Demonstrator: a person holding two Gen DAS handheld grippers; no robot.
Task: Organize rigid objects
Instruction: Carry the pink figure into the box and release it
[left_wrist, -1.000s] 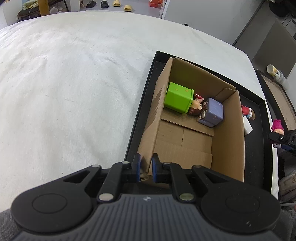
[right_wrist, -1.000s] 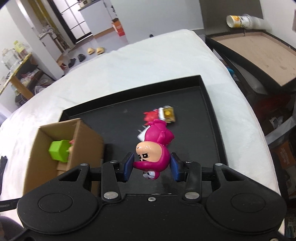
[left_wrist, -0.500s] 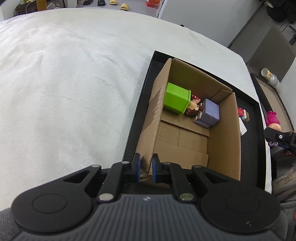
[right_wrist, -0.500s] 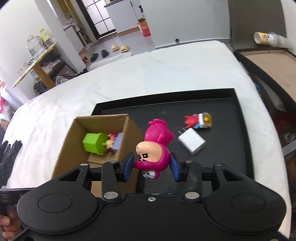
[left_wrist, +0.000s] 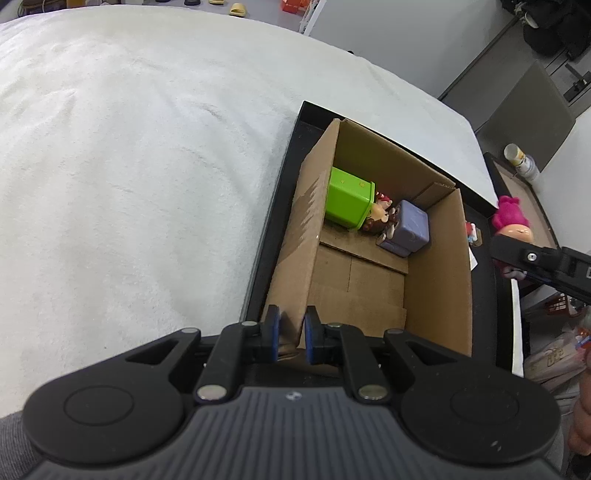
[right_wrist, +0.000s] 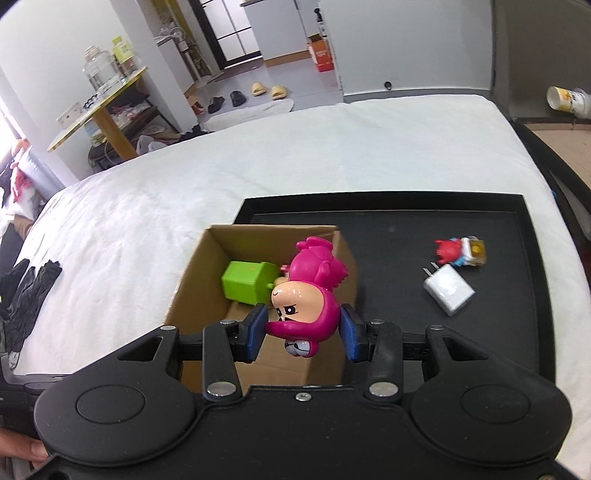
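Left gripper (left_wrist: 290, 334): fingers clamped on the near-left wall of the cardboard box (left_wrist: 436, 266), steadying it.
Box contents: green cube (left_wrist: 347, 203), purple cube (left_wrist: 410, 230), at the far end.
Right gripper (right_wrist: 303, 334): pads pressed on the pink figure (right_wrist: 308, 295), head-down, apparently just right of the opening; left is the way in.
Black tray (right_wrist: 406, 218): white charger (right_wrist: 448, 290), red toy (right_wrist: 460, 251), right.

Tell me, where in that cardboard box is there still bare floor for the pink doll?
The near half of the cardboard box floor is bare, between its side walls. The far end is crowded: green cube, small brown-haired figure and lilac cube. The right gripper holds the pink doll.
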